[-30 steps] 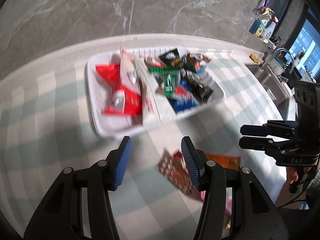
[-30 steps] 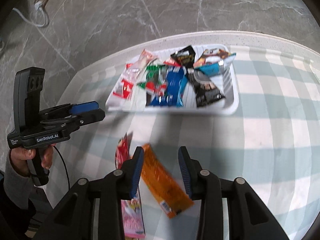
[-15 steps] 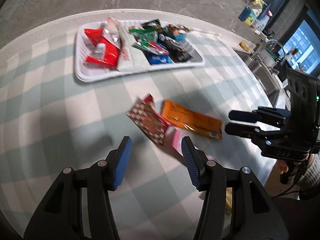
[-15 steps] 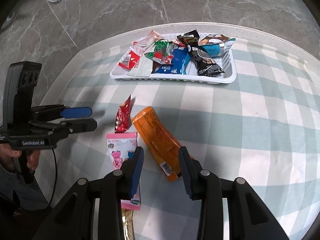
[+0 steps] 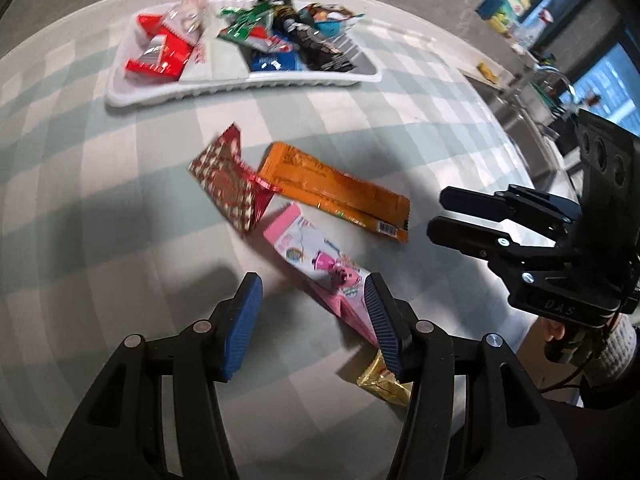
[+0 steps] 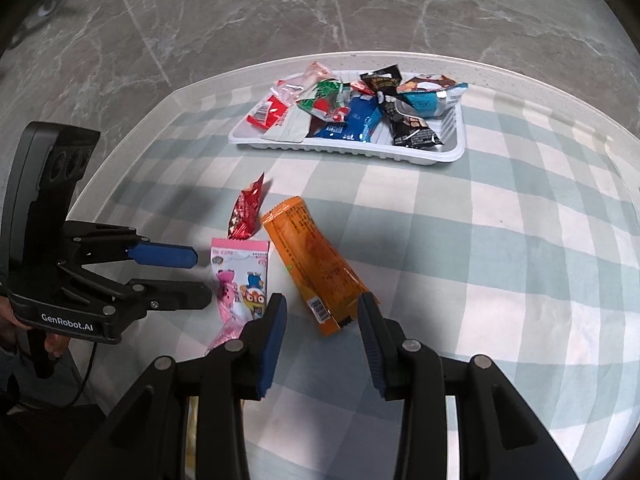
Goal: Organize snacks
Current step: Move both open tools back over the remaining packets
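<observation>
1. Both of your grippers have pulled back from the far end of the table since a second ago, so the white tray (image 6: 451, 151) that filled the near view then now sits well away, close to the table's far curved rim.
2. You are working over a round table with a green-and-white checked cloth (image 6: 520, 240); open cloth lies to the right of the loose packets and between them and the tray, while the near left edge is just beside your left gripper.
3. That tray is crowded with packets: red ones at its left end, green, blue and black ones toward its right.
4. Four loose snacks lie near you. The orange packet (image 6: 316, 264) runs lengthwise toward your right gripper; the pink cartoon packet (image 6: 240, 276) lies just to its left, with the red patterned packet (image 6: 246, 212) beyond, touching or nearly touching the orange one. A gold wrapper (image 5: 384, 380) peeks out beside the left gripper's right finger.
5. Your right gripper (image 6: 322, 340) is spread wide and empty, its fingertips either side of the orange packet's near end.
6. Your left gripper (image 5: 312, 332) is likewise wide apart and empty, its right finger over the pink packet's near end.
</observation>
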